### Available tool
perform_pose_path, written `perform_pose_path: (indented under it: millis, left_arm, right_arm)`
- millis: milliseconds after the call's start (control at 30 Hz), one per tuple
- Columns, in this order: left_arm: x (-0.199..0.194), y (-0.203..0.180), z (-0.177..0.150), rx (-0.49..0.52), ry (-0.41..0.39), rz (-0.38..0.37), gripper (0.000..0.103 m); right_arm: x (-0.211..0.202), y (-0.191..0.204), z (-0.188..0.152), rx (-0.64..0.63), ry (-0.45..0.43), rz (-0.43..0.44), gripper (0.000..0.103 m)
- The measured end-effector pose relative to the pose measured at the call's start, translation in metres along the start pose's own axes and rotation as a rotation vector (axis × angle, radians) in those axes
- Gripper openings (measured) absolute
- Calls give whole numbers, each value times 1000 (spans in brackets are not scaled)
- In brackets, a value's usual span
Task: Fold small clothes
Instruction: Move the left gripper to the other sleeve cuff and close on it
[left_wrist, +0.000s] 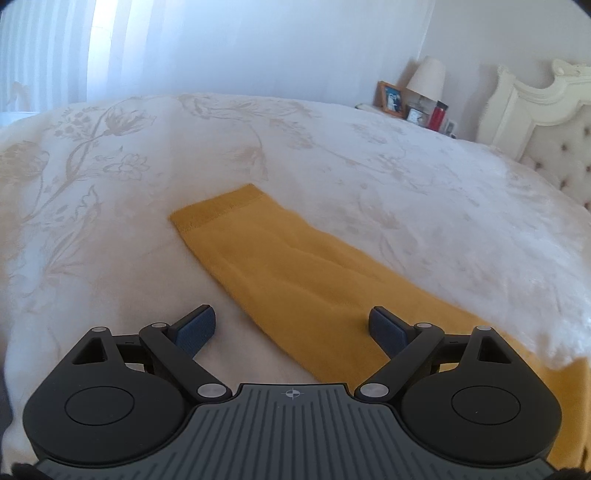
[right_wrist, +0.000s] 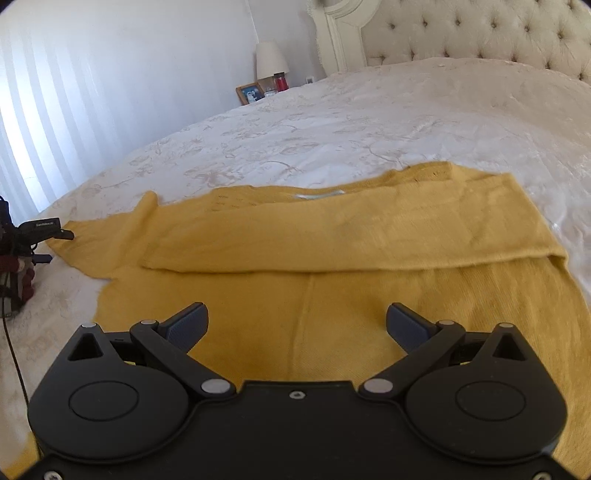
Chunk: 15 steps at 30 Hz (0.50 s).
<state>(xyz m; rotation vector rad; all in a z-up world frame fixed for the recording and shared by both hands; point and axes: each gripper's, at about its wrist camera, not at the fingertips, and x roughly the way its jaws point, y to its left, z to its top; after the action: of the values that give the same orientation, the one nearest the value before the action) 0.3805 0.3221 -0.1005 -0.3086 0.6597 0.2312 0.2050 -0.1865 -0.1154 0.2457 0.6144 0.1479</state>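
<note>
A mustard-yellow sweater (right_wrist: 332, 236) lies flat on a cream floral bedspread (left_wrist: 332, 147). The left tool (left_wrist: 291, 328) hovers wide open and empty over an outstretched sleeve (left_wrist: 280, 266). The right tool (right_wrist: 297, 325), likewise spread and empty, hovers above the sweater's body, one sleeve folded across.

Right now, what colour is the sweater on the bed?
Mustard yellow, plain knit; the sweater shows best in the right wrist view.
</note>
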Motion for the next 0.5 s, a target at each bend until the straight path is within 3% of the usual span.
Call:
perform_pose_path:
  millis: [167, 233, 267, 300, 400, 500]
  left_arm:
    - [15, 10, 5, -52, -13, -16, 91]
    - [16, 12, 8, -84, -21, -19, 83]
    - [15, 12, 9, -89, -35, -8, 39]
    - [13, 11, 11, -94, -44, 21, 7]
    - [4, 12, 15, -160, -43, -3, 7]
    - [-21, -7, 18, -94, -90, -7, 6]
  right_arm:
    - [-2, -9, -9, 40, -41, 25, 102]
    - [-1, -10, -9, 36, -45, 35, 102]
    - [-2, -10, -9, 38, -45, 40, 102]
    - [-2, -12, -8, 44, -47, 48, 102]
    - [-7, -19, -5, 73, -49, 73, 102]
    - [-19, -25, 1, 65, -67, 73, 102]
